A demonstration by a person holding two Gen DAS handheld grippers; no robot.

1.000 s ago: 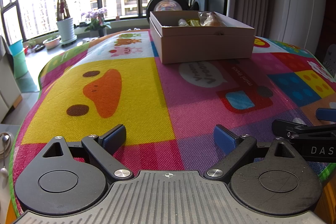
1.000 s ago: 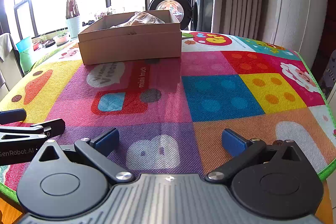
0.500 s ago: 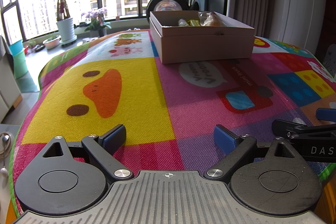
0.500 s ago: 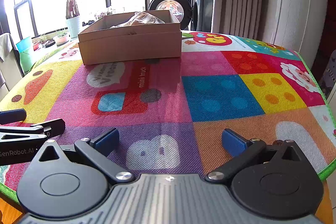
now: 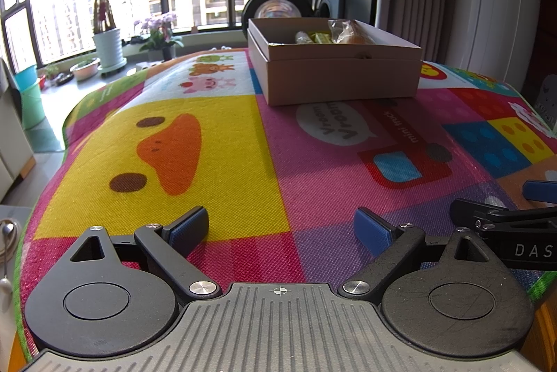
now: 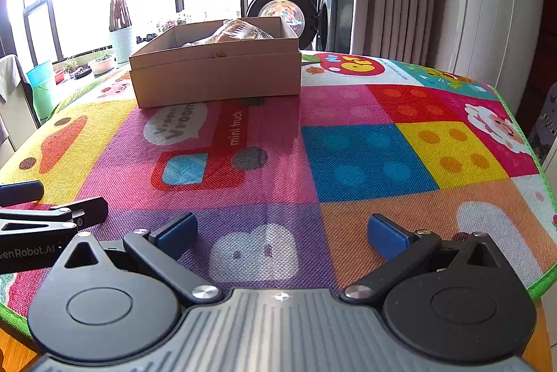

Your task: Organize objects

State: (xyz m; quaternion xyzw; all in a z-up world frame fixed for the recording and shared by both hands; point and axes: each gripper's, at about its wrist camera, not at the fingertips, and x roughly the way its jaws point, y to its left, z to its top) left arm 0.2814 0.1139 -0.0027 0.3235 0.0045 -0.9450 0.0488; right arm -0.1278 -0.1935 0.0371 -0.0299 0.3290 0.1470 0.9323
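Grippers yours: left gripper (image 5: 281,229) and right gripper (image 6: 282,234) both spread wide, empty, near mat (image 6: 348,163) front edge; cardboard box (image 6: 216,72) well apart, far side.

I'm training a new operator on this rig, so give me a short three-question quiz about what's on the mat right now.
1. True or false: the cardboard box is closed with a lid.
2. What do the left gripper and right gripper hold?
3. The wrapped items lie: A) on the play mat, B) inside the box, C) between the jaws.

Key: 1. False, it is open. 2. Nothing; both sets of jaws stand apart. 3. B.
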